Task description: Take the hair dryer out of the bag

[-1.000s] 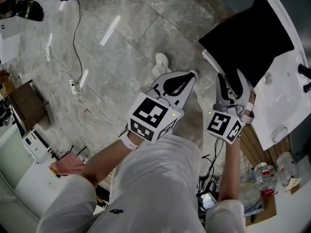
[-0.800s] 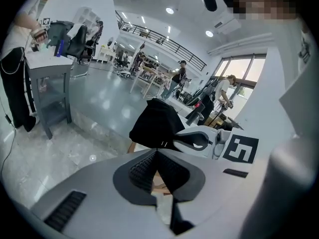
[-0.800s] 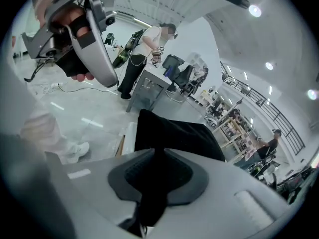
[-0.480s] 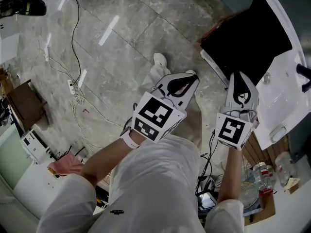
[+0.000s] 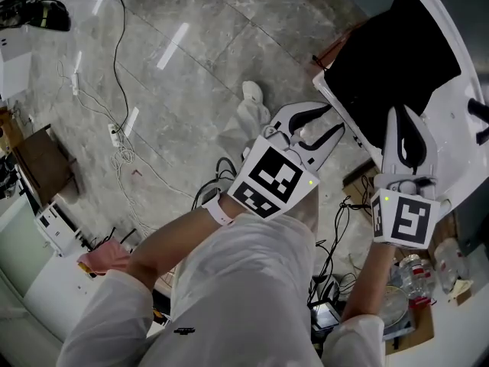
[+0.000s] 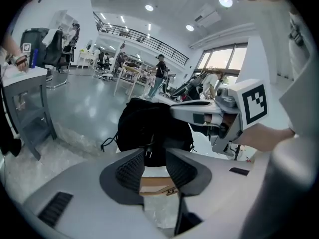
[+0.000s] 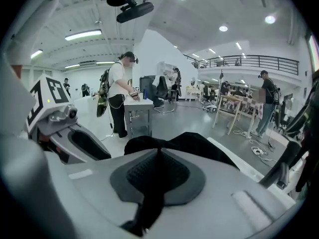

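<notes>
A black fabric bag (image 5: 397, 60) lies on the white table (image 5: 458, 128) at the upper right. My right gripper (image 5: 403, 117) is shut on a fold of the bag's near edge. In the right gripper view the pads (image 7: 158, 156) pinch black fabric, and a strip of it hangs below them. My left gripper (image 5: 336, 118) sits just left of the bag's near corner. Its jaws have just been opening and nothing is between them (image 6: 155, 158); the bag (image 6: 149, 126) shows beyond the gap. No hair dryer is visible.
Cables and a power strip (image 5: 114, 136) trail over the marble floor at left, near a white cloth (image 5: 248, 105). Jars and clutter (image 5: 412, 274) sit below the table at lower right. A person (image 7: 119, 93) stands at a grey desk in the background.
Both grippers have moved right, toward the bag. The right jaws closed on the bag's edge and rose with it. The left jaws went from shut to partly open.
</notes>
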Demonstrator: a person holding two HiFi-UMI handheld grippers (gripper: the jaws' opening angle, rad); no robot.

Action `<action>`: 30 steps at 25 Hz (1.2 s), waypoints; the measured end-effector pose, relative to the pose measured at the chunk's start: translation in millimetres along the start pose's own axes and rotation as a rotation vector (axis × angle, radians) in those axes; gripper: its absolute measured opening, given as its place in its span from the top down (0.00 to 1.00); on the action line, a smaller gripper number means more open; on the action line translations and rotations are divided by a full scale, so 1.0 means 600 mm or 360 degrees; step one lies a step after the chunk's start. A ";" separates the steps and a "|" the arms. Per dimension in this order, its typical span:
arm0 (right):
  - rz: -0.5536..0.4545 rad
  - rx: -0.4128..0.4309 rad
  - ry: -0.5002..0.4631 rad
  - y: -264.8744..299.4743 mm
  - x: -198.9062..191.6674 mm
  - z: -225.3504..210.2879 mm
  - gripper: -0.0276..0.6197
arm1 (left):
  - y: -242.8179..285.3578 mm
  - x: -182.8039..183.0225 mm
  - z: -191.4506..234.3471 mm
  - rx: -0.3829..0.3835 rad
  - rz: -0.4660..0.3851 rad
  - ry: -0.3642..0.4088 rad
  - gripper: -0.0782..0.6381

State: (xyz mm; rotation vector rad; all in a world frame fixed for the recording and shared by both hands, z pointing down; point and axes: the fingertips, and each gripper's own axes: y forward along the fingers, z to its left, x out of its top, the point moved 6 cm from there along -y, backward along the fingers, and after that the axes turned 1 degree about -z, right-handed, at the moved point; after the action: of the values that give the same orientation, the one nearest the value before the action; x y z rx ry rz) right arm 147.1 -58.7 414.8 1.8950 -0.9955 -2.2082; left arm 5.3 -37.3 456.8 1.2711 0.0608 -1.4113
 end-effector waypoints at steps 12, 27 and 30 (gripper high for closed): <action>-0.0106 0.0061 0.0251 -0.018 0.016 -0.030 0.91 | 0.091 0.055 -0.034 0.0024 -0.0045 0.0149 0.56; -0.0169 -0.0107 0.0449 0.004 0.021 -0.059 0.91 | 0.201 0.084 -0.013 0.0118 0.0152 0.0317 0.50; -0.0158 -0.0122 0.0462 0.008 0.012 -0.064 0.91 | 0.205 0.086 -0.004 0.0141 0.0152 0.0339 0.50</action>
State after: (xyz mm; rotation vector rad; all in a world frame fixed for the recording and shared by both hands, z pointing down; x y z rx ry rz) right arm 178.5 -82.1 409.9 2.1893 -0.7738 -1.9092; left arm 110.5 -110.0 494.5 1.4756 0.0817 -1.2042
